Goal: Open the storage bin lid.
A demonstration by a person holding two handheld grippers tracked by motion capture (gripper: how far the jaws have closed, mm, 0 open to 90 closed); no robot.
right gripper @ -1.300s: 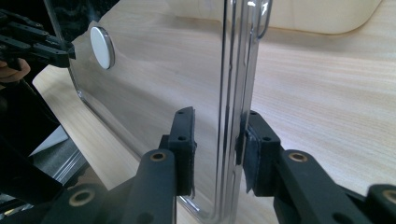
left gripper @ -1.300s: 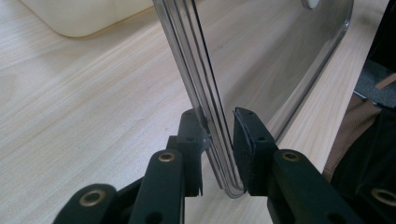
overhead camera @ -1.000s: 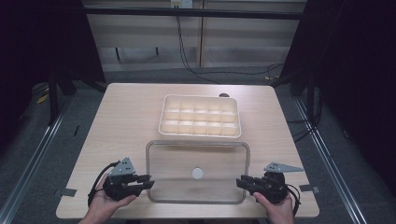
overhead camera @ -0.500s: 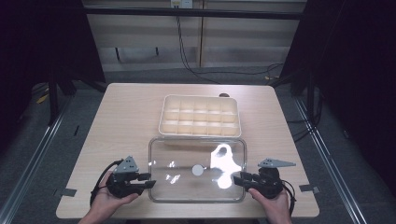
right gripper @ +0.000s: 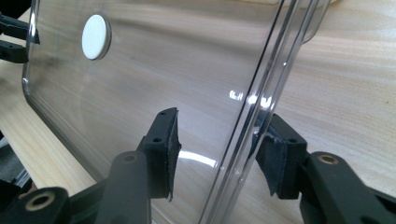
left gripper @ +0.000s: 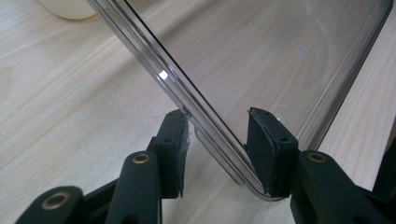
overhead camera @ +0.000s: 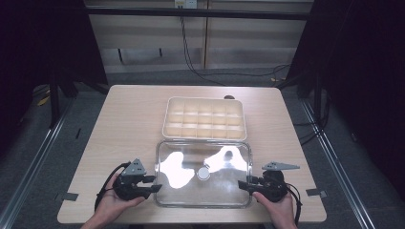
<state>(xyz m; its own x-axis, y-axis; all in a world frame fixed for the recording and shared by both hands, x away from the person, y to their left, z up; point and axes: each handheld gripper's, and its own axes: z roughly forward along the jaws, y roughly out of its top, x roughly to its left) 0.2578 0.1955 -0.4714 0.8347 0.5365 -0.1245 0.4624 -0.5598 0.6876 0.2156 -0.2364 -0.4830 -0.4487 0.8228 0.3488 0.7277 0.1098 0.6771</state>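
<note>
Lifted now: the clear lid [overhead camera: 203,179] has tilted up off the tabletop [overhead camera: 129,124], glare flashing. Left tongs [left gripper: 217,154] and right tongs [right gripper: 217,154] straddle its 2 side rims, jaws parted, not clamped. Compartment tray [overhead camera: 204,118] waits just beyond.

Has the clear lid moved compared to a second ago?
Yes. The clear lid has shifted away from the person; its far edge now nearly reaches the compartment tray, and it glares as if tilted.
</note>
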